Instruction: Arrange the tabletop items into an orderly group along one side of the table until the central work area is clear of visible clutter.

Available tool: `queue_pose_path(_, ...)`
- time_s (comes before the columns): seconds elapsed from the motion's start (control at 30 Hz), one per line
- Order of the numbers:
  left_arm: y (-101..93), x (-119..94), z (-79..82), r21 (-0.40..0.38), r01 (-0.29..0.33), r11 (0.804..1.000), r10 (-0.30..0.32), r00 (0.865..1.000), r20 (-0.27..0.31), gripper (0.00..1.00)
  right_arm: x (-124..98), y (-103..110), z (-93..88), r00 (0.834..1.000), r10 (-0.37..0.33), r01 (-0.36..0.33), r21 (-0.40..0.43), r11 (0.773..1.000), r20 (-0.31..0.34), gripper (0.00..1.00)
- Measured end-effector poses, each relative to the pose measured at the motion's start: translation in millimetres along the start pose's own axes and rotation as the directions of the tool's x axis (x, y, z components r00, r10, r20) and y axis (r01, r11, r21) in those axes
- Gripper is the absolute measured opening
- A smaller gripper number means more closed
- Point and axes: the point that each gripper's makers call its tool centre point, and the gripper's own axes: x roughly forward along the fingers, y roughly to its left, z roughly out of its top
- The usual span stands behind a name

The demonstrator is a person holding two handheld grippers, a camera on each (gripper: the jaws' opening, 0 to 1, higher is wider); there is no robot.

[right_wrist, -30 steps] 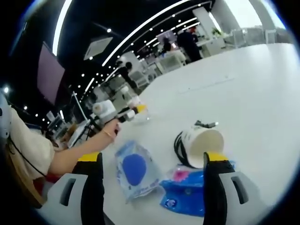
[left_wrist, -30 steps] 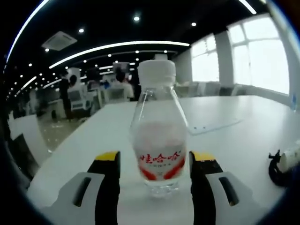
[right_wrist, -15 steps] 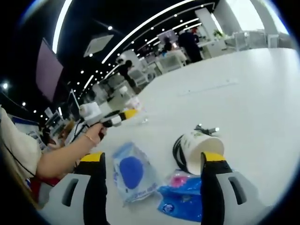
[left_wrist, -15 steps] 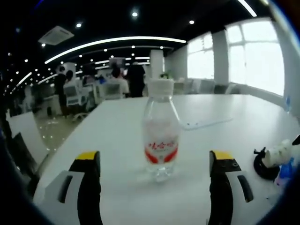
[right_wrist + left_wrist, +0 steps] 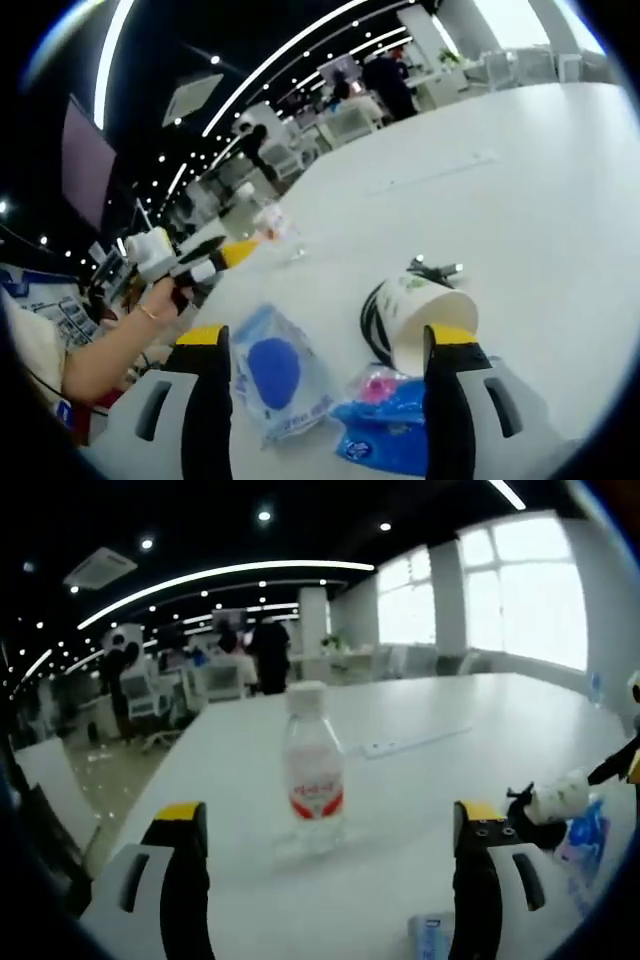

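A clear water bottle [image 5: 313, 780] with a white cap and red label stands upright on the white table [image 5: 420, 780]. It is a little beyond my left gripper [image 5: 328, 815], which is open and holds nothing. In the right gripper view, the bottle [image 5: 276, 226] is far off, with the hand-held left gripper [image 5: 205, 260] near it. My right gripper [image 5: 328, 340] is open over a paper cup [image 5: 432, 318] lying on its side against a coiled black cable [image 5: 374, 322]. A packet with a blue mask [image 5: 275, 372] and a blue-pink packet [image 5: 385, 428] lie between its jaws.
A long white strip [image 5: 410, 742] lies flat farther back on the table. The cup [image 5: 556, 797], cable and a blue packet [image 5: 583, 835] sit at the right in the left gripper view. Office chairs and people stand far behind the table edge.
My left gripper has spread its jaws wide and drawn back from the bottle, which stays standing. The right gripper has stayed open over the cup and packets.
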Motion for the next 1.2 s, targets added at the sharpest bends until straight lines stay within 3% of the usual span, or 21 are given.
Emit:
queue_pose_path(0.23, -15.2, -9, 2.2, 0.047, 0.047, 0.998, -0.047, 0.999, -0.007, 0.99, 7, -10, -2.0, 1.0, -0.027, 0.027, -0.01, 1.0, -0.007, 0.71)
queue_pose_path(0.47, -29.6, -24, 2.2, 0.034, 0.108, 0.994, -0.107, 0.994, -0.016, 0.99, 19, -15, -6.3, 0.999, -0.033, 0.032, -0.017, 0.999, -0.025, 0.56)
queue_pose_path(0.6, -38.0, -35, 3.7, 0.043, 0.144, 0.989, -0.143, 0.989, -0.019, 0.99, 21, -13, -6.8, 1.0, -0.019, 0.02, 0.04, 0.999, -0.018, 0.48)
queue_pose_path(0.8, -45.9, -54, 3.1, 0.01, 0.159, 0.987, -0.159, 0.987, -0.011, 0.99, 25, -19, -14.0, 0.998, -0.051, 0.052, 0.028, 0.998, -0.036, 0.37)
queue_pose_path(1.2, -74.5, -83, -2.8, 0.003, 0.249, 0.969, -0.248, 0.968, -0.025, 0.96, 26, -24, -24.9, 0.996, -0.066, 0.068, 0.023, 0.997, -0.064, 0.19)
